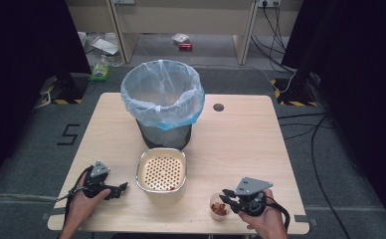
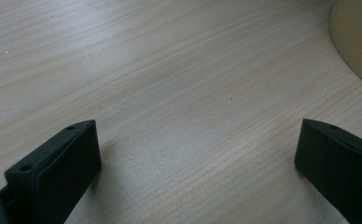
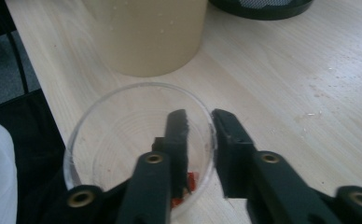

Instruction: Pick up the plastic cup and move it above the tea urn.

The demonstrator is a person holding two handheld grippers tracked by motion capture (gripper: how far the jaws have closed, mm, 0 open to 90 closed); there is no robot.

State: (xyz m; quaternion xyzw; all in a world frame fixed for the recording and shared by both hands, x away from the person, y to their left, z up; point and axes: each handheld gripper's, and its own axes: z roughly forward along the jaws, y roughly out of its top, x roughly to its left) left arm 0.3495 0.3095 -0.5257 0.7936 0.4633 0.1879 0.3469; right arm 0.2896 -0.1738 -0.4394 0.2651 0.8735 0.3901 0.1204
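Observation:
A small clear cup (image 1: 220, 206) with reddish-brown bits stands near the table's front edge, right of centre. My right gripper (image 1: 226, 195) is shut on its rim. In the right gripper view one jaw is inside the cup (image 3: 123, 126) and the other outside, and the gripper (image 3: 199, 123) pinches the wall above red pieces (image 3: 192, 181) at the bottom. A beige container with a perforated metal insert (image 1: 161, 172) sits mid-table. My left gripper (image 1: 123, 187) rests open to its left, over bare wood (image 2: 198, 140), with the container's side (image 2: 356, 42) at the far right.
A mesh bin lined with a pale blue bag (image 1: 162, 94) stands behind the container. The beige container (image 3: 146, 32) is just beyond the cup, the bin's dark base (image 3: 263, 3) farther back. The wooden table (image 1: 241, 144) has a round hole (image 1: 218, 107) at the back.

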